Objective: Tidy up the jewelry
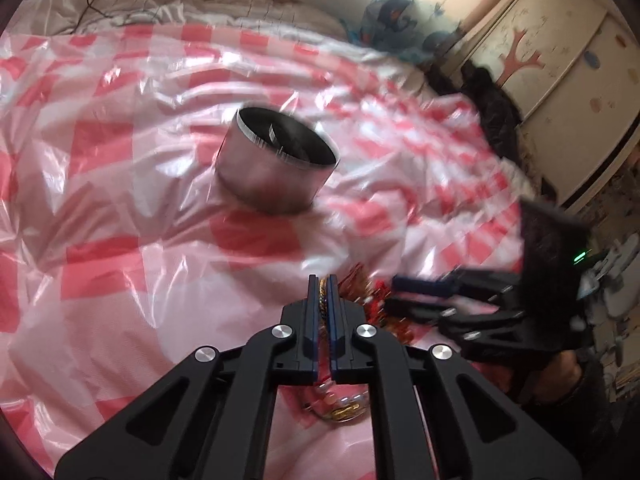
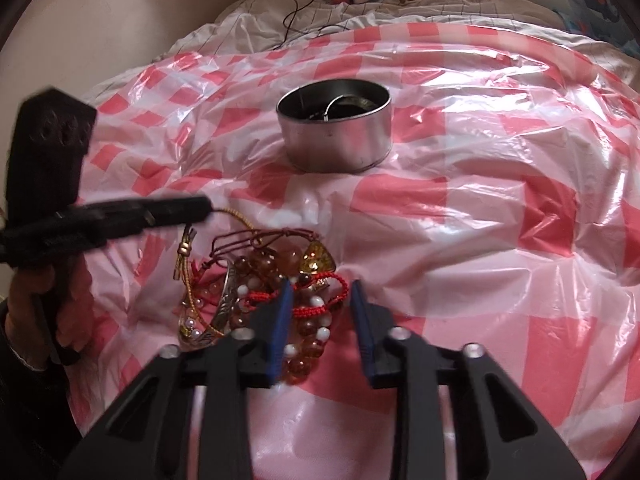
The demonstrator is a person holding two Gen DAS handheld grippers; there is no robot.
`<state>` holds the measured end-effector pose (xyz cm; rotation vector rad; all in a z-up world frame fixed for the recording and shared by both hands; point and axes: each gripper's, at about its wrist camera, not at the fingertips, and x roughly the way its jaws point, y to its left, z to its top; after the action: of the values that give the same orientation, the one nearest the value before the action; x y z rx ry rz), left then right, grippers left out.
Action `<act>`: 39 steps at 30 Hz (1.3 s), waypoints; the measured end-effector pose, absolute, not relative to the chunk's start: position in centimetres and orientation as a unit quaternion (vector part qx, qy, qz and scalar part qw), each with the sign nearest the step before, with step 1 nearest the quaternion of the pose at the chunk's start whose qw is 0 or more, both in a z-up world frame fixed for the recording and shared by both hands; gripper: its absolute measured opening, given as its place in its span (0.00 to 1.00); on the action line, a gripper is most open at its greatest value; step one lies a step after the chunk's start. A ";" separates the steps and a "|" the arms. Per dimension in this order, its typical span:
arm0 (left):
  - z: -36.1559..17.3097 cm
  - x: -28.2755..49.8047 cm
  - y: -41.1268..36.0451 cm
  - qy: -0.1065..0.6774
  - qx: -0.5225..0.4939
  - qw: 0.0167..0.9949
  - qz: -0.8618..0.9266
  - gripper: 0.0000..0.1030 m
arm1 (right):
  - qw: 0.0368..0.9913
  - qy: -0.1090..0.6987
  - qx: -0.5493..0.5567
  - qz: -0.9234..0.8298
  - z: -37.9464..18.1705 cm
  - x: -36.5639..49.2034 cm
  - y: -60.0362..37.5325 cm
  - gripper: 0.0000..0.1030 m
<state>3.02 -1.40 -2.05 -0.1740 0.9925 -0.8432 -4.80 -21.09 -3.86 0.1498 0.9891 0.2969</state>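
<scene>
**Gold cord lifted from the jewelry pile**

Left tongs (image 1: 323, 282) are pinched tight on a gold cord (image 2: 236, 216), a thin strand that trails from their tips down to the jewelry pile (image 2: 260, 296) on the bed. Right tongs (image 2: 320, 290) stand narrowly apart low over the same pile, with a red cord (image 2: 320, 310) and beads (image 2: 308, 332) between the blue pads (image 2: 280, 320); the pads do not appear to press on anything yet. A round metal tin (image 2: 334, 136) sits well beyond the pile on the pink checked plastic sheet (image 2: 500, 240) spread over the bed, and it already holds a ring-like piece, hard to make out. The step in hand looks like drawing one piece free to carry to the tin. Next, the cord likely needs a slow lift clear of the tangle, with the right tongs perhaps holding the rest down. No brand, label or writing can be read anywhere.
</scene>
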 end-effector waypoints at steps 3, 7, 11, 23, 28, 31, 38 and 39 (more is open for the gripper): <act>-0.3 2.9 -0.3 0.425 -0.119 0.793 -0.419 0.02 | 0.872 0.464 0.063 0.145 -3.6 -5.0 -21.0 0.03; 0.6 3.3 0.6 0.414 -0.127 0.799 -0.417 0.02 | 0.881 0.447 0.057 0.143 -2.7 -5.4 -21.2 0.02; -1.8 4.0 -0.1 0.469 -0.121 0.779 -0.399 0.02 | 0.884 0.442 0.059 0.140 -2.4 -5.4 -21.5 0.02; -4.2 3.5 -2.6 0.503 -0.070 0.766 -0.395 0.24 | 0.871 0.467 0.077 0.133 -3.7 -4.8 -21.6 0.03; -3.9 3.7 -2.1 0.499 -0.079 0.771 -0.387 0.28 | 0.887 0.432 0.089 0.134 -2.5 -5.5 -22.0 0.67; -3.9 3.7 -2.0 0.499 -0.082 0.771 -0.387 0.29 | 0.887 0.433 0.093 0.128 -2.4 -5.4 -22.2 0.67; -4.4 3.5 -2.3 0.505 -0.074 0.767 -0.389 0.29 | 0.871 0.460 0.077 0.150 -3.6 -4.7 -21.3 0.43; -4.5 3.5 -2.4 0.505 -0.074 0.767 -0.389 0.29 | 0.870 0.463 0.076 0.151 -3.7 -4.6 -21.2 0.40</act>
<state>3.51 -2.38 -4.52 -0.1614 1.0971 -0.8457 -4.64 -21.23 -3.74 0.1593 0.9677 0.3168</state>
